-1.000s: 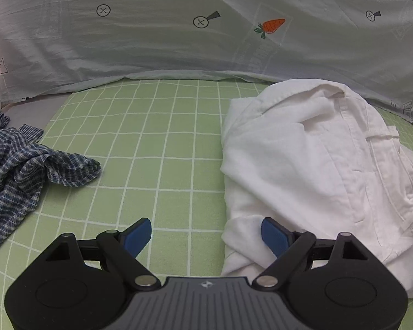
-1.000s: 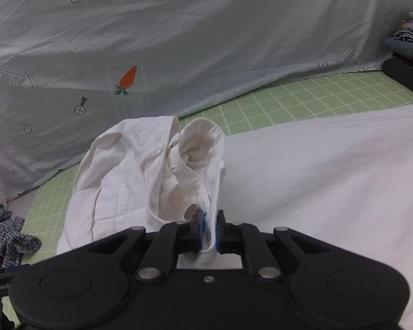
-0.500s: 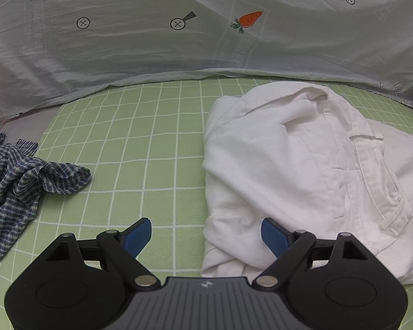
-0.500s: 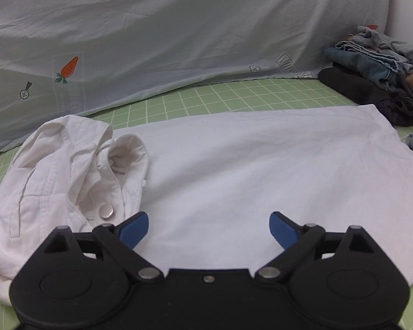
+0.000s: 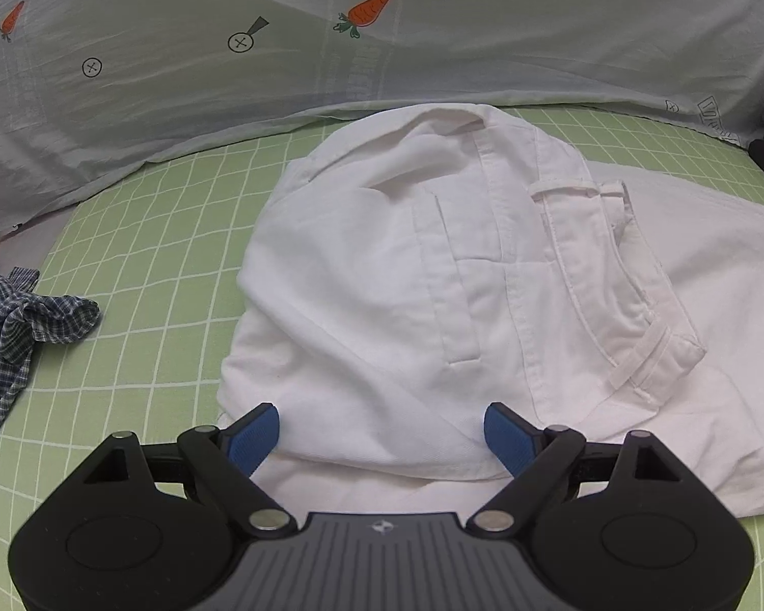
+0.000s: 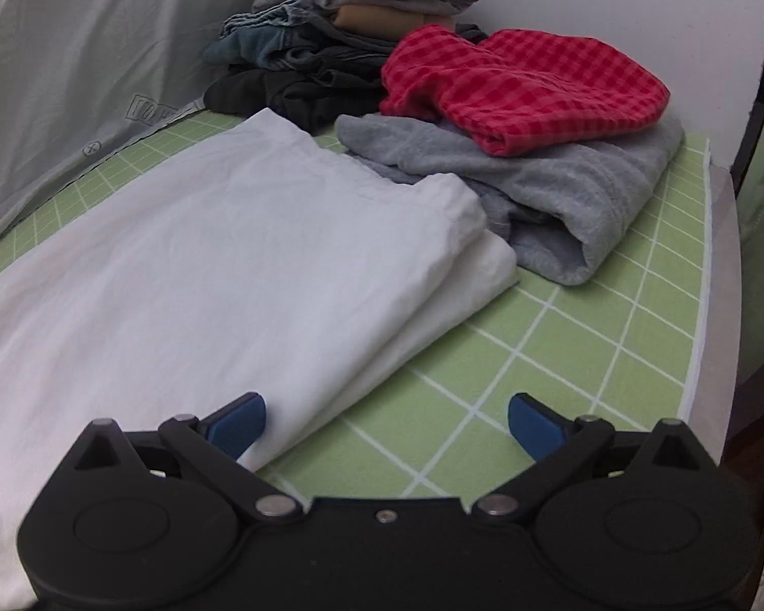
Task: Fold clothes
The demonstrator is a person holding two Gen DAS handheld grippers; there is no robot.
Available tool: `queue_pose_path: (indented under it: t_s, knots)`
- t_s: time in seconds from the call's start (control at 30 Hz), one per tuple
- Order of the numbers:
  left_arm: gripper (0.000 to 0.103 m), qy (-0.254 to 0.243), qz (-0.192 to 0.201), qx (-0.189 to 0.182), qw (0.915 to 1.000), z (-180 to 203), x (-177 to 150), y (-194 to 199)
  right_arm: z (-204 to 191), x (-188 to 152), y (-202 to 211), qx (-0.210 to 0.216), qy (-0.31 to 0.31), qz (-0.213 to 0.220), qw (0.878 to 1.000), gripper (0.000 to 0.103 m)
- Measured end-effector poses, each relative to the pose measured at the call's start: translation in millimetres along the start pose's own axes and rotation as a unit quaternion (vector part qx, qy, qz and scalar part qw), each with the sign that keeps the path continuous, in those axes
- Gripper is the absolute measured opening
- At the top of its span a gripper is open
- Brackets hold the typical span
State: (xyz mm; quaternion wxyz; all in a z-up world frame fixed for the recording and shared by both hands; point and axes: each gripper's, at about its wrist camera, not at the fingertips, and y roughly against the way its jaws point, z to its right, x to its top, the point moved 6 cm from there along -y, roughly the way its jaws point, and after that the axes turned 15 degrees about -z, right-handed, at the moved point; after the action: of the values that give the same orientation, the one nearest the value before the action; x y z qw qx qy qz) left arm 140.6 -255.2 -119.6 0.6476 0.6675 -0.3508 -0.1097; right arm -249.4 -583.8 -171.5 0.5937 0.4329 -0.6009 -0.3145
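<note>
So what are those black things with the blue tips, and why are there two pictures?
Those are two grabbing tools a person holds, one in each hand, each with its own little camera. One picture comes from the left gripper, the other from the right gripper. Both are open and hold nothing. They are over a green checked mat. The left one points at the bunched waist end of some white trousers, with a blue checked shirt off to the side. The right one points at the flat trouser legs, and beyond them a grey towel, a red checked cloth and a dark clothes pile.
</note>
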Motion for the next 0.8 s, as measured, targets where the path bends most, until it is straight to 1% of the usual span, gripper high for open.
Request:
queue_pose_path:
  t_s: [0.03, 0.17, 0.27, 0.37, 0.5, 0.57, 0.6, 0.63, 0.67, 0.7, 0.73, 0.8]
  knots:
    - [0.090, -0.007, -0.001, 0.007, 1.0000, 4.5, 0.8, -1.6, 10.4, 4.8, -2.6, 0.005, -0.016, 0.002, 1.000, 0.103]
    - [0.095, -0.019, -0.012, 0.034, 0.9992, 14.5, 5.4, -9.5, 16.5, 28.3, -16.7, 0.013, -0.007, 0.013, 1.000, 0.103]
    - [0.098, -0.007, -0.019, 0.044, 0.9988, 15.2, 8.2, -14.7, 14.1, 43.8, -27.6, 0.004, -0.007, 0.030, 1.000, 0.103]
    - [0.101, 0.008, -0.034, 0.050, 0.9982, 14.4, 9.7, -19.9, 7.1, 55.5, -37.7, -0.023, -0.003, 0.038, 0.999, 0.103]
    - [0.103, 0.006, -0.039, 0.059, 0.9975, 14.3, 8.9, -21.9, -4.6, 65.3, -45.7, -0.024, 0.012, 0.049, 0.998, 0.103]
    - [0.103, 0.011, -0.037, 0.060, 0.9974, 14.5, 7.7, -22.2, -9.2, 66.3, -45.6, -0.021, 0.023, 0.054, 0.998, 0.101]
    - [0.103, 0.010, -0.037, 0.062, 0.9973, 15.2, 7.3, -22.1, -10.8, 66.5, -44.3, -0.017, 0.027, 0.058, 0.998, 0.089]
    - [0.103, 0.010, -0.036, 0.064, 0.9972, 15.8, 6.9, -22.0, -12.9, 66.8, -41.4, -0.012, 0.034, 0.063, 0.997, 0.067]
    - [0.103, 0.010, -0.037, 0.065, 0.9972, 16.1, 7.1, -22.2, -16.3, 68.0, -39.3, 0.001, 0.043, 0.061, 0.997, 0.053]
    - [0.103, 0.010, -0.038, 0.065, 0.9971, 16.2, 7.6, -22.5, -19.9, 69.3, -37.3, 0.015, 0.052, 0.058, 0.997, 0.030]
    - [0.103, 0.011, -0.039, 0.064, 0.9971, 16.3, 7.9, -22.7, -26.1, 70.7, -35.2, 0.010, 0.069, 0.058, 0.996, 0.020]
    - [0.103, 0.012, -0.039, 0.060, 0.9974, 15.9, 7.9, -22.7, -39.4, 73.5, -30.9, -0.007, 0.105, 0.058, 0.993, 0.018]
